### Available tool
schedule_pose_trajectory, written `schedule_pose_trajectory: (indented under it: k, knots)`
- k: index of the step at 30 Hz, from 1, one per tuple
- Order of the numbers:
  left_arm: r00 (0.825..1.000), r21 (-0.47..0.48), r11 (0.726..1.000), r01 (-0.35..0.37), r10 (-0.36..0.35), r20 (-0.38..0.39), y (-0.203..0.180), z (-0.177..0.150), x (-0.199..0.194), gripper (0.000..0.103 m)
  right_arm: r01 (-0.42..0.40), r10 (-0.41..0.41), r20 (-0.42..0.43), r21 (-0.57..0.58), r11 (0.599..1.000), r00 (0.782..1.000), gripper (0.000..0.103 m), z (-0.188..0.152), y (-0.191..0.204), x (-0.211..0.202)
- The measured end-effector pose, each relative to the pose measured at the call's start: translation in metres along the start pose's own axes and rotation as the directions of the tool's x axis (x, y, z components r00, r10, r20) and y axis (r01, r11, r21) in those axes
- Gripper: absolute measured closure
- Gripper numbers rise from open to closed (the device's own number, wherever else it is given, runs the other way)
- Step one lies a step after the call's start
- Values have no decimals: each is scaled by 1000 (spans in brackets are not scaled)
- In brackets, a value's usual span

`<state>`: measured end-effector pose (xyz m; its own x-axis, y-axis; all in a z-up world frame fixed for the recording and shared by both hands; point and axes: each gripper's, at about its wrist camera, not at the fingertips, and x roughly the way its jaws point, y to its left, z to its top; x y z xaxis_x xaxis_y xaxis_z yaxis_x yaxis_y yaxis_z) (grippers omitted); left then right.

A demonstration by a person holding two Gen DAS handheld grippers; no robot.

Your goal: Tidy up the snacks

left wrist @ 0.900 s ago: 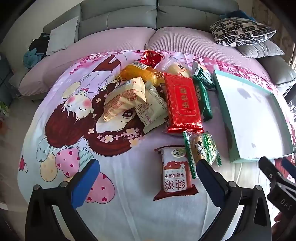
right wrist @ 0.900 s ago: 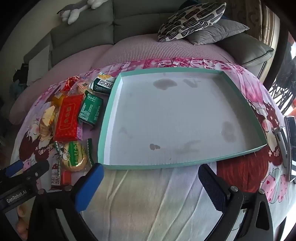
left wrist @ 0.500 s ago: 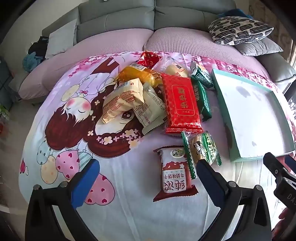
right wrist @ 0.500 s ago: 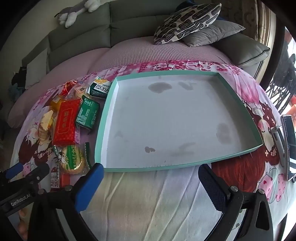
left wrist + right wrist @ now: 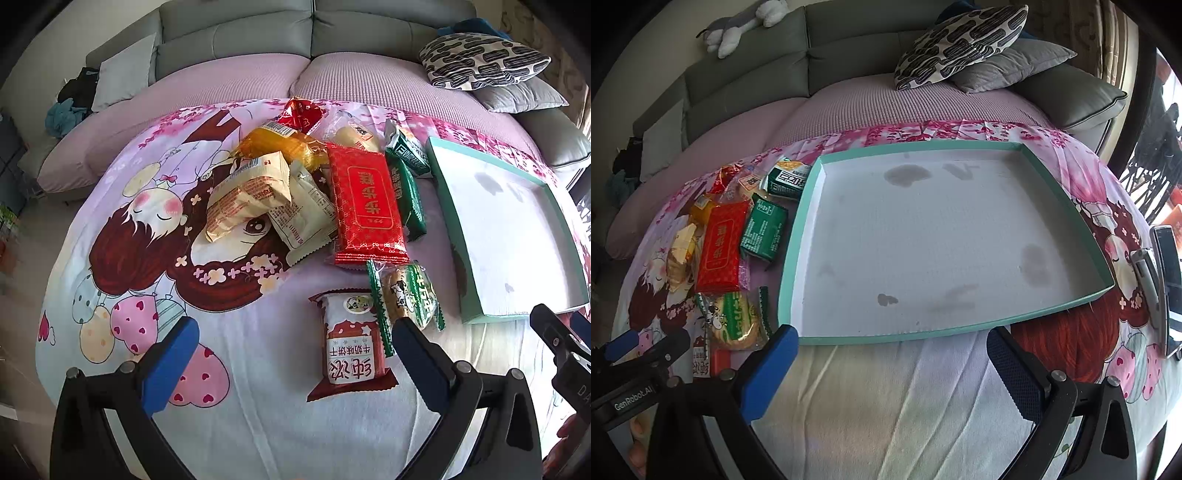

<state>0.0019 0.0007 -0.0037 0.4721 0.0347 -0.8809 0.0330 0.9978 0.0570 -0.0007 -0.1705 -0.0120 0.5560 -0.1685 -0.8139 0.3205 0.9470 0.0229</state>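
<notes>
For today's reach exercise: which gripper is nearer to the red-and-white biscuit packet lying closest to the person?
Left. The left gripper hangs open right over the biscuit packet; the right gripper is open off to its side, before the teal tray.

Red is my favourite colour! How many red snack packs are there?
3. A small red bag at the back, a big flat red pack in the middle, a red-and-white pack nearest the camera. More may hide underneath.
</notes>
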Motion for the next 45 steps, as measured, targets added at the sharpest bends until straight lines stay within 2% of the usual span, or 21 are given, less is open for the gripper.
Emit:
schedule_pose_trajectory:
  k: [45]
  knots:
    - [1000,-28,999,15,-14,20,0,2,-3,0,1,-2,15,25,1000,1000,0,1,-5,-2]
